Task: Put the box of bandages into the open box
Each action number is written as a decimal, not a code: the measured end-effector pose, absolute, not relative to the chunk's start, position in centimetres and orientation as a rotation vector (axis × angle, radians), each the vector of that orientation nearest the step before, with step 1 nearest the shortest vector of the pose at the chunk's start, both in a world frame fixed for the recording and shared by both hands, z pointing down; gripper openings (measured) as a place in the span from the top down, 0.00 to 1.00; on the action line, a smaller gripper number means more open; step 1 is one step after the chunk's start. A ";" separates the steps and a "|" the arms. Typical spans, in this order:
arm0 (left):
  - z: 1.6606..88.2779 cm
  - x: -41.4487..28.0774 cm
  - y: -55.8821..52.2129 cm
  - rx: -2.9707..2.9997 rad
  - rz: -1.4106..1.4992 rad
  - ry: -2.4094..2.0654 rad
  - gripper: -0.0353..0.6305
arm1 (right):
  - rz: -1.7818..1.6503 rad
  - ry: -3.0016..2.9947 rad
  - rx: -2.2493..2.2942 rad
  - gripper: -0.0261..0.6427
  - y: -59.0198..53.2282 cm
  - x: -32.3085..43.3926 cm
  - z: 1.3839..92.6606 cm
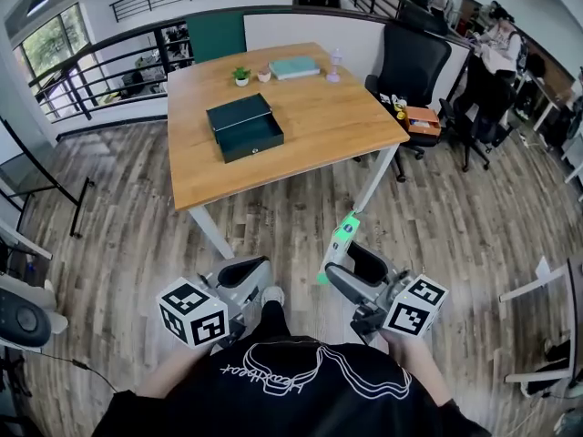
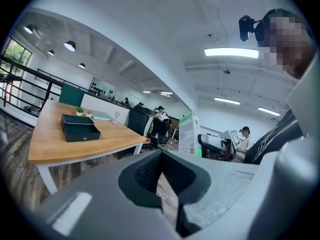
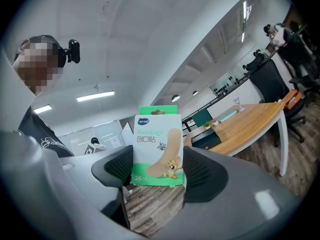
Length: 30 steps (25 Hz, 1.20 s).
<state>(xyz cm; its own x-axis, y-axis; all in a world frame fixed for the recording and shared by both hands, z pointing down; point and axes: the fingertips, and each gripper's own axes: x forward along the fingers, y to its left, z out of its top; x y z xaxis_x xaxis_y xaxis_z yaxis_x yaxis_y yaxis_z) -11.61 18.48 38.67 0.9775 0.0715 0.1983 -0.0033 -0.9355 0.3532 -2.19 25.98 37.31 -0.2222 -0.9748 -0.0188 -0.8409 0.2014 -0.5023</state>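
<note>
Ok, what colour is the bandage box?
The bandage box is green and white, best in the right gripper view.

One bandage box (image 3: 157, 146); one open box (image 1: 255, 144)

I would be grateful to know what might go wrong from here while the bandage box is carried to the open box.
1. The right gripper grips the box of bandages only by its lower part; the tall carton might tilt or slip.
2. The open box sits well in from the near edge of the table, so a low gripper might knock that edge or nudge the box.
</note>
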 end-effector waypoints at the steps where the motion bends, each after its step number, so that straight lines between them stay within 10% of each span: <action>1: 38.5 -11.0 17.0 2.763 0.297 0.043 0.95 | -0.568 2.151 -1.707 0.46 24.6 -1.4 37.2; 30: 42.5 2.9 -19.7 2.608 0.353 -0.173 0.95 | -0.745 2.298 -1.693 0.46 -12.2 13.8 40.3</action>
<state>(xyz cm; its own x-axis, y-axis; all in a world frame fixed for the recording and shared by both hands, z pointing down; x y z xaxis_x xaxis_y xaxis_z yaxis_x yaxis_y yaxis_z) 2.90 -19.68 42.54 0.9584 -0.0572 0.2797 -0.1864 -0.8673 0.4616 13.84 -12.24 40.30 -0.3289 -0.9341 0.1386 -0.8378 0.2209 -0.4993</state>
